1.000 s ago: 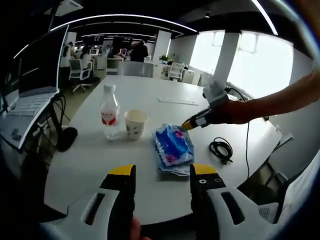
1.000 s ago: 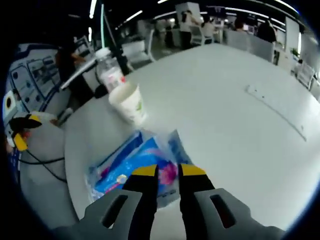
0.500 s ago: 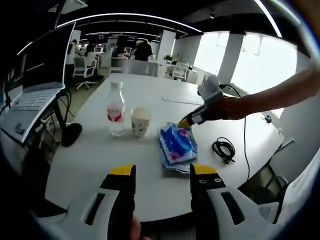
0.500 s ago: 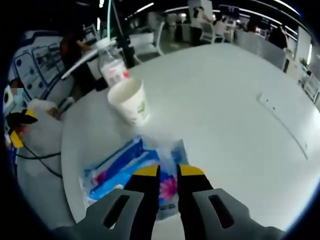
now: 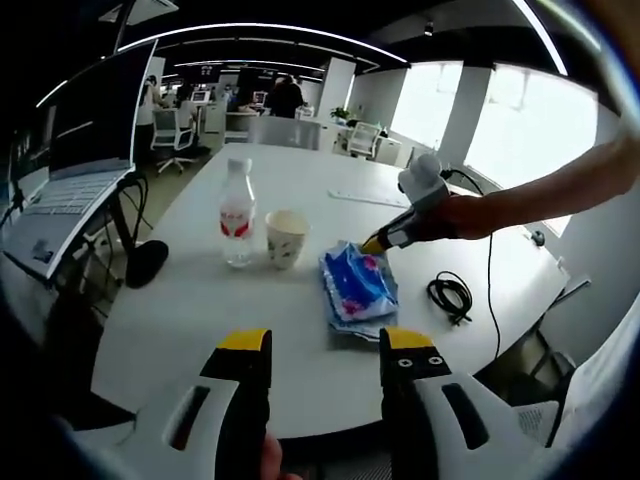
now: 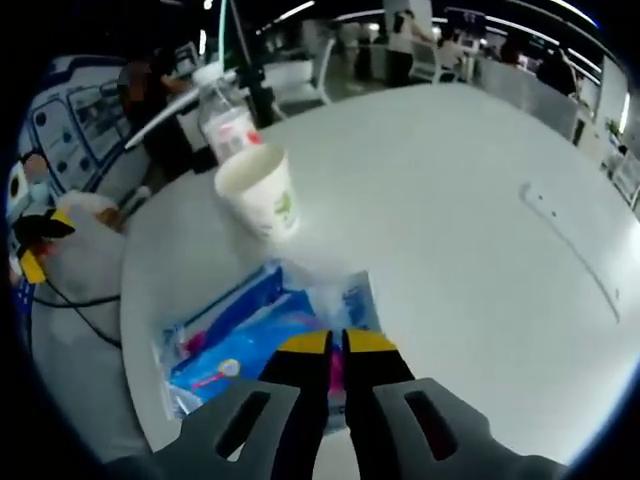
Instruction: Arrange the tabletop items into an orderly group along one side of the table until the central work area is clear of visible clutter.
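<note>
Two tools – our right tool (image 6: 335, 343) pinches the blue packet (image 6: 262, 335) by its edge, left tool (image 5: 325, 342) open, empty – thin wrapper may slip free.

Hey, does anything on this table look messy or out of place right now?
The crumpled blue tissue pack lies askew mid-table, pinched by the right gripper. A black cable sits loosely coiled apart.

The left gripper (image 5: 325, 350) is held level, jaws parted with nothing between them. The right gripper (image 6: 327, 343) is extended on a bare forearm (image 5: 560, 200), its yellow-tipped jaws pressed nearly together
</note>
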The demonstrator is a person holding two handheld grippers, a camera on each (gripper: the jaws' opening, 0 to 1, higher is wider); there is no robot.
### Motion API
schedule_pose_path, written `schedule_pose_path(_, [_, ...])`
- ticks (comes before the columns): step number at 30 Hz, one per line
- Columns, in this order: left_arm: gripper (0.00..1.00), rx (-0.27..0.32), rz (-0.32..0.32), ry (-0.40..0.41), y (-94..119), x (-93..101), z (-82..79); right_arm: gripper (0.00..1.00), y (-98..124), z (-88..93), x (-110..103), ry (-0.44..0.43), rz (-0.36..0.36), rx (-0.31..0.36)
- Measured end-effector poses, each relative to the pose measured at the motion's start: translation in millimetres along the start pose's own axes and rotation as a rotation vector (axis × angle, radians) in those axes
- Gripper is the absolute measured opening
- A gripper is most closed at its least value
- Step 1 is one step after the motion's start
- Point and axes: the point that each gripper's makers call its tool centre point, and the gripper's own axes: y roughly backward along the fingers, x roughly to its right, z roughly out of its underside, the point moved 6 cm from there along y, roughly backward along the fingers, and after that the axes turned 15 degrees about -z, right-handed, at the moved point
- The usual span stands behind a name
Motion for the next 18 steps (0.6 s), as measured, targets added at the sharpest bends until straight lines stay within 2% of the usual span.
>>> schedule_pose_path(10, [0.42, 0.002, 0.019, 0.000, -5, 10.8, -1.1, 0.00, 16, 21.1, -3, -0.002, 0.002, -0.008])
schedule_pose_path(18, [0.42, 0.001, 0.033, -0.003, -8, 14.7, -0.2, 0.00, 27, 40.3, -13, -0.034, 0.018, 0.013])
